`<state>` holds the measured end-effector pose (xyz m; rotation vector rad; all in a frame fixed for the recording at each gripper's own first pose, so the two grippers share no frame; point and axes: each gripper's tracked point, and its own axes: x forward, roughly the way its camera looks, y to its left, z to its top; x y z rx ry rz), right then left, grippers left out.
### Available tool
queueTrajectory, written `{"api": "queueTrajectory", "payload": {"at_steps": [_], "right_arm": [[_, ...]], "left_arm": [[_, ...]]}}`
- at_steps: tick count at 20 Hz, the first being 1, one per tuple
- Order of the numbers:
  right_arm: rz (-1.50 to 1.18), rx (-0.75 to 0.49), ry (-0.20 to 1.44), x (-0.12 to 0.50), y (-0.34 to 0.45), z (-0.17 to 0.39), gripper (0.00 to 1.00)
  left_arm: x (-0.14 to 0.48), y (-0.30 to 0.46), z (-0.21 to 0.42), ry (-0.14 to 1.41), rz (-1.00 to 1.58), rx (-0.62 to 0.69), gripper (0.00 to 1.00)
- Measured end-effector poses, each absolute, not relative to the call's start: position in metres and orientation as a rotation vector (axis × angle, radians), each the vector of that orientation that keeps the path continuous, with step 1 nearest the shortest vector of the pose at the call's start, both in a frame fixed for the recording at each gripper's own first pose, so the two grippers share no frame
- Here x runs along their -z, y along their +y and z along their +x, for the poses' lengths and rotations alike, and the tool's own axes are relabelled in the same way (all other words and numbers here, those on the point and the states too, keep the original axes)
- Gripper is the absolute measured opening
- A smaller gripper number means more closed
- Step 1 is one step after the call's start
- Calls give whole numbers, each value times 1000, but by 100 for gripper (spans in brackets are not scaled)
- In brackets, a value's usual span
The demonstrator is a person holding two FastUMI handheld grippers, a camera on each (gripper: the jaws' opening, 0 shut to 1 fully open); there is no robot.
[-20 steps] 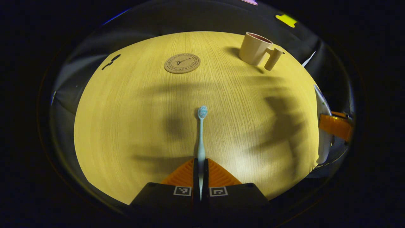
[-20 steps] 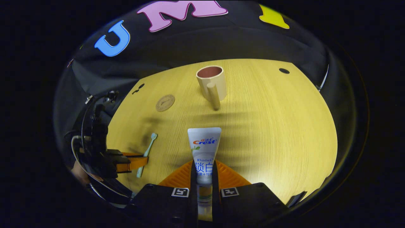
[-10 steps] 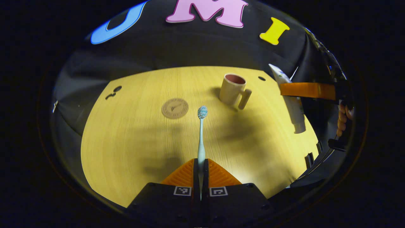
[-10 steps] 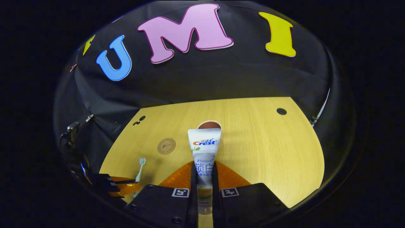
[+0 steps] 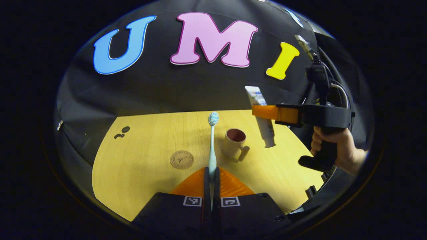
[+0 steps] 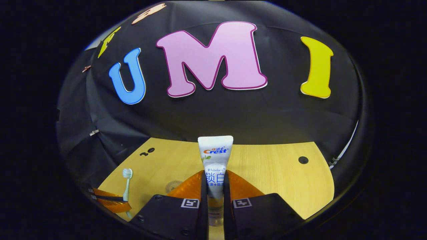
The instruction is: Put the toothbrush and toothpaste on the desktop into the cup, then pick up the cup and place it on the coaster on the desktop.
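Note:
My left gripper (image 5: 212, 173) is shut on a pale blue toothbrush (image 5: 211, 143), whose bristle head points up and away. Beyond it a beige cup (image 5: 233, 144) with a handle stands upright on the wooden table (image 5: 140, 156); a round cork coaster (image 5: 181, 159) lies to its left. My right gripper (image 6: 215, 176) is shut on a white toothpaste tube (image 6: 215, 156), held high above the table. In the left gripper view that tube (image 5: 263, 123) hangs cap down, up and to the right of the cup. The right gripper view catches the toothbrush (image 6: 126, 183) at lower left.
A hand (image 5: 333, 150) holds the right gripper's grip at the table's right edge. Small dark holes mark the tabletop at far left (image 5: 121, 131) and far right (image 6: 303, 160). The black cloth wall stands just behind the table.
Both grippers have risen and tipped up, so the table has dropped lower in both views. The tube has come nearer the cup. Both grips held.

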<state>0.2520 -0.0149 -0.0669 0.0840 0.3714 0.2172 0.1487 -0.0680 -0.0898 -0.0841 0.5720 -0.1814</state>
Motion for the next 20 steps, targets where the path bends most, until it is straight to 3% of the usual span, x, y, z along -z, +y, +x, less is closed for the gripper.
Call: {"api": "queueTrajectory", "payload": {"at_steps": [10, 20], "right_arm": [[69, -226, 159, 78, -16, 330, 22], [65, -217, 171, 148, -15, 341, 22]], "left_arm": [[69, -54, 179, 394, -230, 64, 6], [75, -44, 186, 355, -311, 15, 6]]}}
